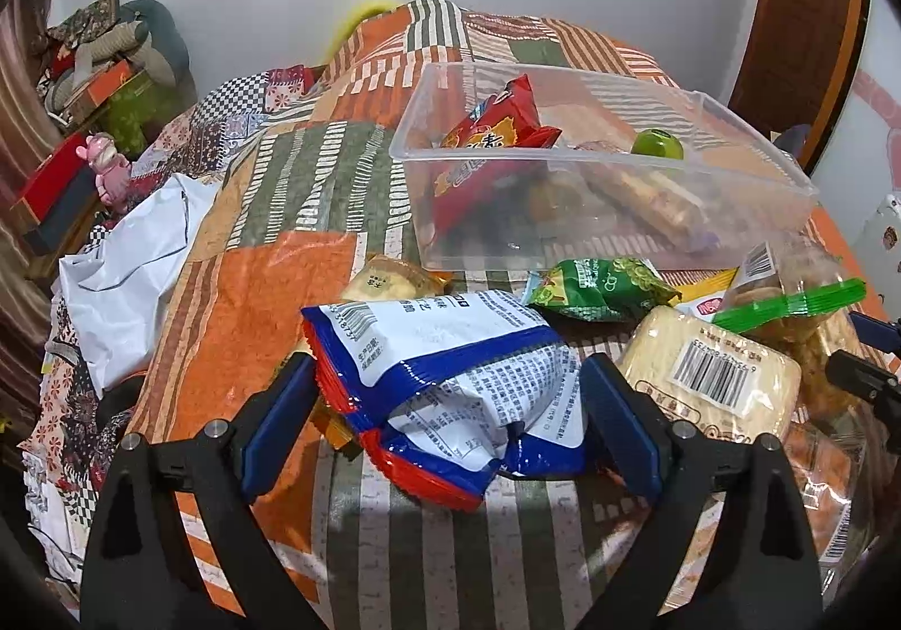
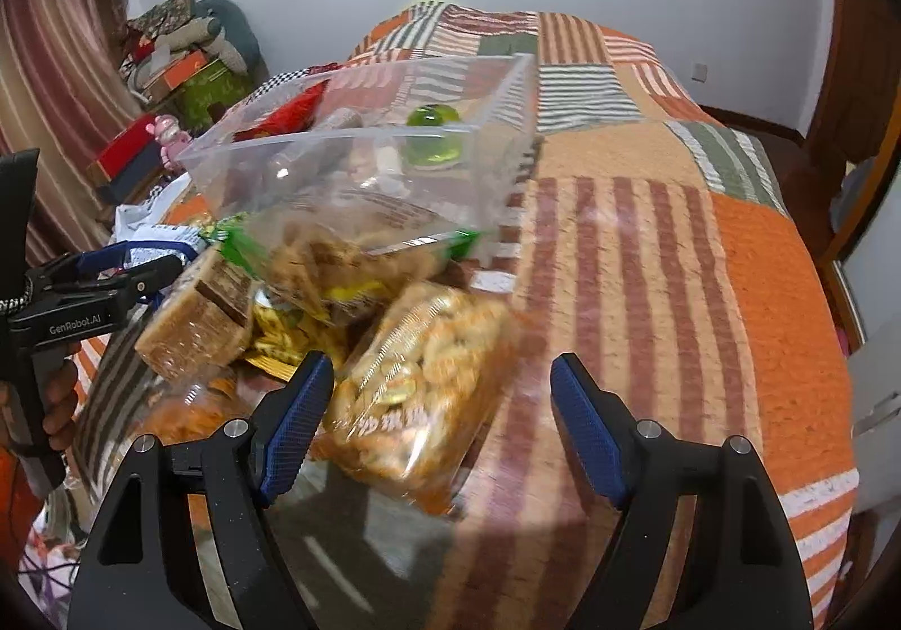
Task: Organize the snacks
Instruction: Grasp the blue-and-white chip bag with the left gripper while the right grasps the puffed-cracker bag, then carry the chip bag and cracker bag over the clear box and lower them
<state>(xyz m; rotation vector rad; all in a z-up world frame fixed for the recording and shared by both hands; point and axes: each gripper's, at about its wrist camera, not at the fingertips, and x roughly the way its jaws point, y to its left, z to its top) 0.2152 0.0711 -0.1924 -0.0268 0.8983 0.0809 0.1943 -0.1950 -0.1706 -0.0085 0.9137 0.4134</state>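
Here the left hand-held gripper (image 1: 447, 405) has its blue pads (image 1: 279, 430) on either side of a blue, white and red snack bag (image 1: 450, 376); the bag bulges between them and appears clamped, its lower edge hanging just above the patchwork bedspread (image 1: 236, 292). The right hand-held gripper (image 2: 442, 419) stands apart, jaws wide; its left pad (image 2: 293, 433) sits just beside a clear bag of golden fried snacks (image 2: 416, 399), the other pad over bare bedspread, nothing held. Beyond the left gripper lie a round pastry in clear wrap (image 1: 388, 278), a green packet (image 1: 602, 286), a pale wafer pack with a barcode (image 1: 715, 376) and a bag closed by a green clip (image 1: 799, 300), all clustered on the bed. Behind them rests a clear plastic bin (image 1: 619, 236), holding a red packet (image 1: 495, 123), a green round object (image 1: 657, 144) and a long biscuit pack (image 1: 647, 196). Right view is blurred around the pile.
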